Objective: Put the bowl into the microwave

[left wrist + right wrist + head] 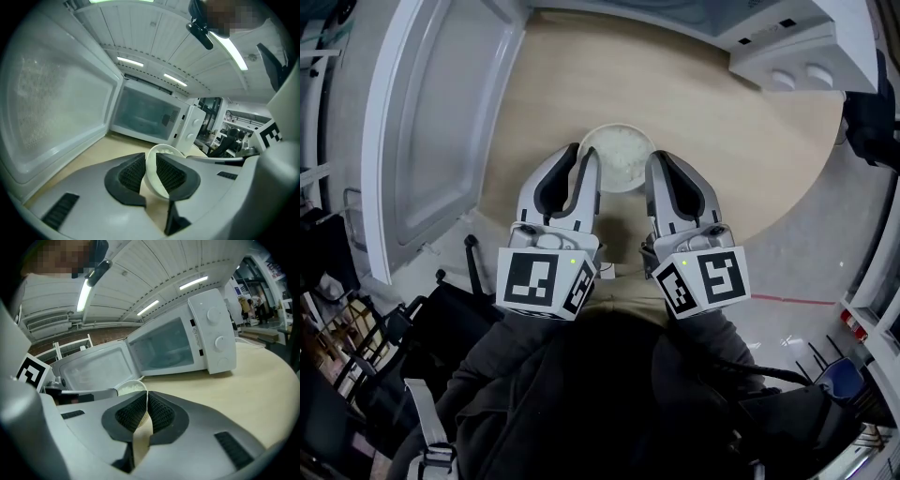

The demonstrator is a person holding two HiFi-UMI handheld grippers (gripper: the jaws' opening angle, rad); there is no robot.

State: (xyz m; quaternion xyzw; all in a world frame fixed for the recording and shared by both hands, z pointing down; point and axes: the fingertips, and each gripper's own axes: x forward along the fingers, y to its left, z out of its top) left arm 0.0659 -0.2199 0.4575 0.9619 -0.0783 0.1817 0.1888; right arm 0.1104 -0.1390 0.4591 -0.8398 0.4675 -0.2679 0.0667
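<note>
- at the left, the left hand-held gripper [581, 159] clamps the left wall of the bowl [619, 150], which is at the near edge of the table [703, 112], short of the open microwave [787, 42].
- right hand-held gripper [664, 161] nips the thin right rim; that shallow hold may slip, tipping the bowl.

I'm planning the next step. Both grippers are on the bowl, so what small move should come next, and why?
Probably lift the bowl a little, keeping it level. The left gripper and right gripper are each clamped on opposite sides of its rim, it holds white food that could spill, and the microwave stands ahead with its door open.
</note>
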